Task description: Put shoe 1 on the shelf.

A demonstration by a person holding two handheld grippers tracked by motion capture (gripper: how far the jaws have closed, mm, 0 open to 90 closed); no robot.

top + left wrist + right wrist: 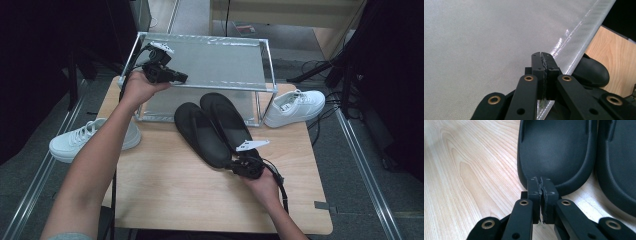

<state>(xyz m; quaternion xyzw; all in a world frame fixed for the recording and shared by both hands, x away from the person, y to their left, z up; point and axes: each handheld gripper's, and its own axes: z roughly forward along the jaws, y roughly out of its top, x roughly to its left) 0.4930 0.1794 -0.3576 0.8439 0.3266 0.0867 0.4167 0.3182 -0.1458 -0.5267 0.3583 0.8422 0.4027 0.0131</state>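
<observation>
While two black slippers lie side by side on the wooden table [165, 175], the right gripper [239, 165] sits at the heel of the left slipper [200, 134], its jaws pressed together right at the heel rim; whether they pinch the rim cannot be told. Just beside it lies the right slipper [226, 119], its toe reaching under the metal-framed shelf rack [220, 62] behind. Over the rack's pale top surface, near its front rail, the left gripper [181, 77] hovers with its jaws closed tight on nothing. One white sneaker [295, 107] stands at the rack's right end, and another white sneaker [90, 137] rests at the table's left edge.
</observation>
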